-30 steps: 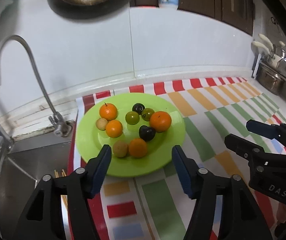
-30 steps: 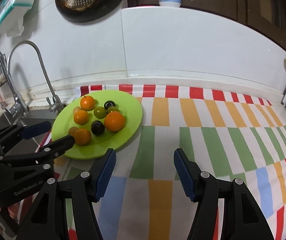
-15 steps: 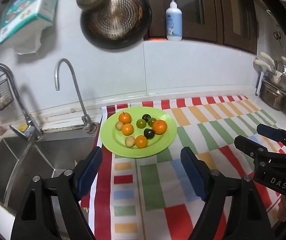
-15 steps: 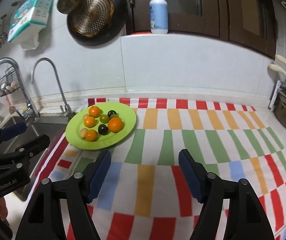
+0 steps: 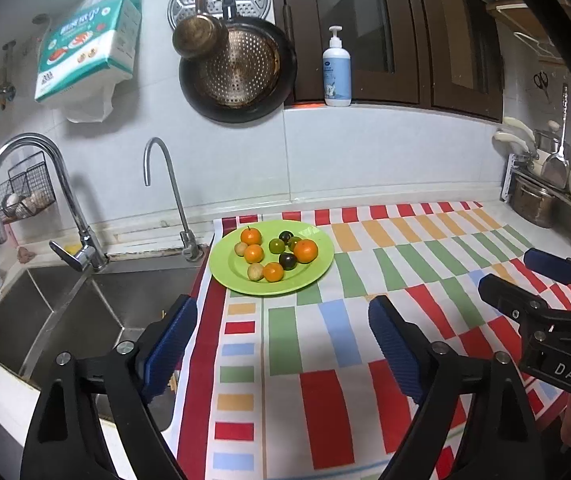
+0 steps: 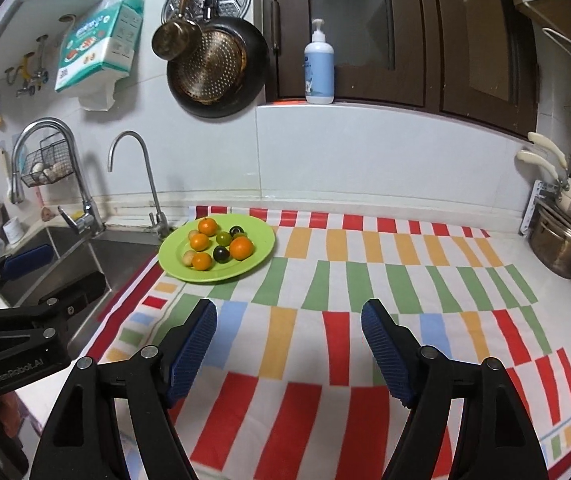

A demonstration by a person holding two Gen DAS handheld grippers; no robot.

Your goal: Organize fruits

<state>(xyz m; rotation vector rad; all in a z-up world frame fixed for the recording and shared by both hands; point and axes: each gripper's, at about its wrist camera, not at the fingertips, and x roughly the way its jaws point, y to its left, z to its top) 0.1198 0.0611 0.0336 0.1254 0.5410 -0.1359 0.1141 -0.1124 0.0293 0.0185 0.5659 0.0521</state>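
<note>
Left gripper [image 5: 281, 340]: jaws opening, nothing between the blue pads, held above the striped cloth [image 5: 365, 320] at the sink [image 5: 85, 312] edge. Right gripper [image 6: 288, 344]: jaws opening, likewise empty, above the cloth, well short of the fruit. Both tools are apart from each other, side by side. The green plate [image 5: 309, 280] sits at the cloth's far left corner beside the small faucet [image 5: 165, 192]. It carries four oranges [image 5: 305, 251], dark plums [image 5: 287, 261], green fruits and pale ones.
</note>
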